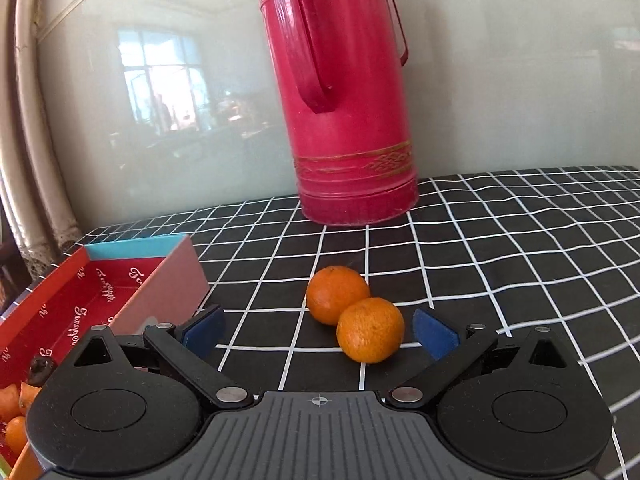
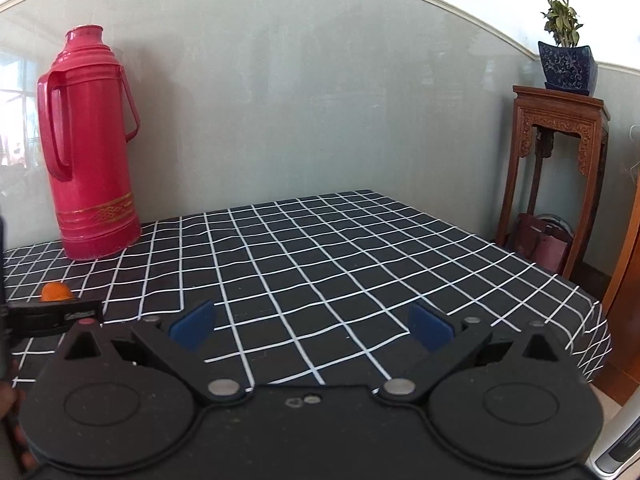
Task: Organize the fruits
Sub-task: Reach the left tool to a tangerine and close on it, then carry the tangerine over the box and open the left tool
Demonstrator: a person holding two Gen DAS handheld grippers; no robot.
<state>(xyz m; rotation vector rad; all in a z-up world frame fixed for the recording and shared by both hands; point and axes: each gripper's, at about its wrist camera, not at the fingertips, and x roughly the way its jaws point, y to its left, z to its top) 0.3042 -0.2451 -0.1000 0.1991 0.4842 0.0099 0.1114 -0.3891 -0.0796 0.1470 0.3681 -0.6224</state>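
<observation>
Risk: left gripper wide open, empty, near tangerine lower centre touching far tangerine, so closing off-centre could roll either away from red box lower left; right gripper open, empty.

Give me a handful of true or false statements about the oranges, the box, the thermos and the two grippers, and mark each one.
1. Two oranges, the near orange and the far orange, lie touching on the checked tablecloth. True.
2. The left gripper is shut on an orange. False: its jaws are wide open, the near orange between them, ungripped.
3. The red box sits left of the oranges and already holds fruit. True.
4. The red thermos lies on its side. False: it stands upright by the wall.
5. The right gripper holds an orange. False: it is open and empty above the cloth.
</observation>
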